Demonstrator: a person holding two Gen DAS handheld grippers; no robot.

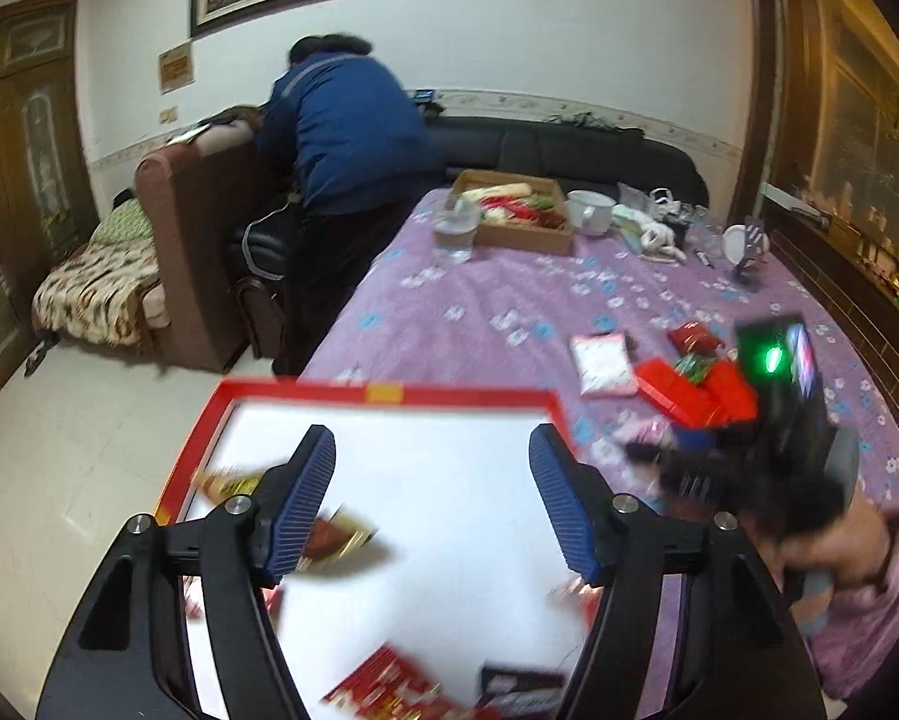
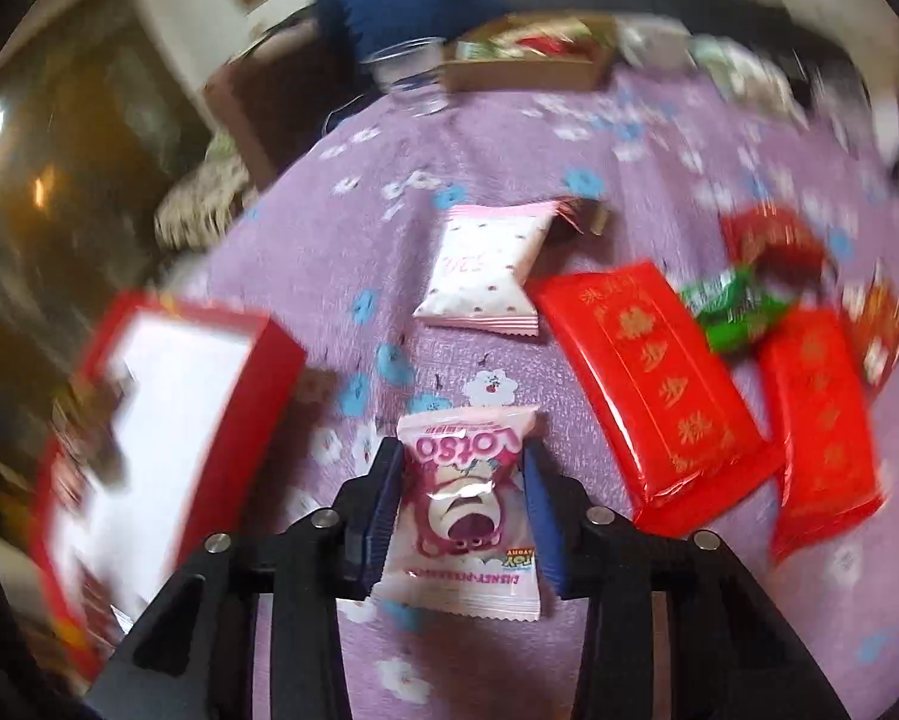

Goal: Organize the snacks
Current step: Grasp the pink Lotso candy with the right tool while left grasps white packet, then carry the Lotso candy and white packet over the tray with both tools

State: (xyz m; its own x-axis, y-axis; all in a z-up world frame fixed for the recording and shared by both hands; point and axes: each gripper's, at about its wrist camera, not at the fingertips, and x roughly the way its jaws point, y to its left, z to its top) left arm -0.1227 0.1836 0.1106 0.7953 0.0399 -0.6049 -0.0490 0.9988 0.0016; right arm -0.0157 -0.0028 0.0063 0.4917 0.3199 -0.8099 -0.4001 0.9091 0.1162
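While a few packets already lie in the red box (image 1: 383,391), most snacks are still out on the purple cloth (image 1: 479,312) beside it. The right gripper (image 2: 463,504) has its jaws clamped on a pink Lotso packet (image 2: 464,510), near the box and not yet in it. The left gripper (image 1: 431,498) hangs over the box, jaws apart and empty. Beyond the Lotso packet, farther from the box, lie a white packet (image 2: 485,267), two red bars (image 2: 653,378) and a green sweet (image 2: 734,306), all unsorted.

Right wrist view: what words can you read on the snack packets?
"Lotso", upside down in the view, on the pink bear packet between the right gripper jaws.
Small print along that packet's lower edge: too small to read surely.
Gold characters on the red packets: blurred, unreadable.
Pink-and-white packet: print unreadable.
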